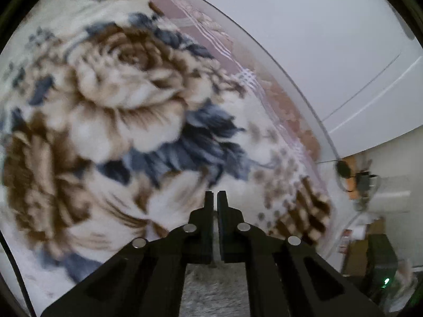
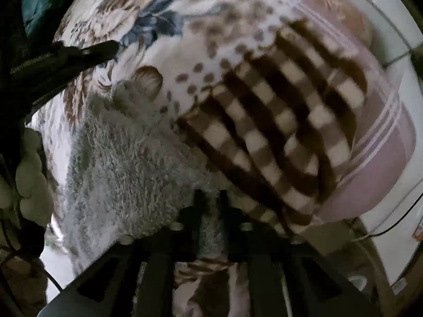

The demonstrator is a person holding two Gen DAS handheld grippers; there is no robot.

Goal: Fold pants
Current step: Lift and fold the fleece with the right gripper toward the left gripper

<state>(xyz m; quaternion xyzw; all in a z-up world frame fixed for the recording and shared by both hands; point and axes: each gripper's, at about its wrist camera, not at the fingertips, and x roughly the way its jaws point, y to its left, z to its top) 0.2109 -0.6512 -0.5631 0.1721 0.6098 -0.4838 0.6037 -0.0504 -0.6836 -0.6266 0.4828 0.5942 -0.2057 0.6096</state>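
The grey fluffy pants [image 2: 124, 158] lie on a floral blanket [image 1: 119, 79] spread over a bed. In the right wrist view my right gripper [image 2: 211, 198] stands open at the pants' near right edge, and a strip of the grey pile lies between its fingers. My left gripper [image 1: 215, 198] is shut, with its tips over the blanket's white and brown print. Some grey pile [image 1: 206, 288] shows below its body, and nothing shows between its tips. The right wrist view shows the left gripper [image 2: 115, 45] as a dark shape at the upper left, just beyond the pants' far end.
The blanket's brown checked border [image 2: 277, 121] and a pink striped sheet [image 2: 383, 145] run along the bed's right side. Beyond the bed edge are a white wall [image 1: 343, 39], cables and boxes on the floor [image 1: 370, 243]. A pale quilted object [image 2: 29, 174] sits at the left.
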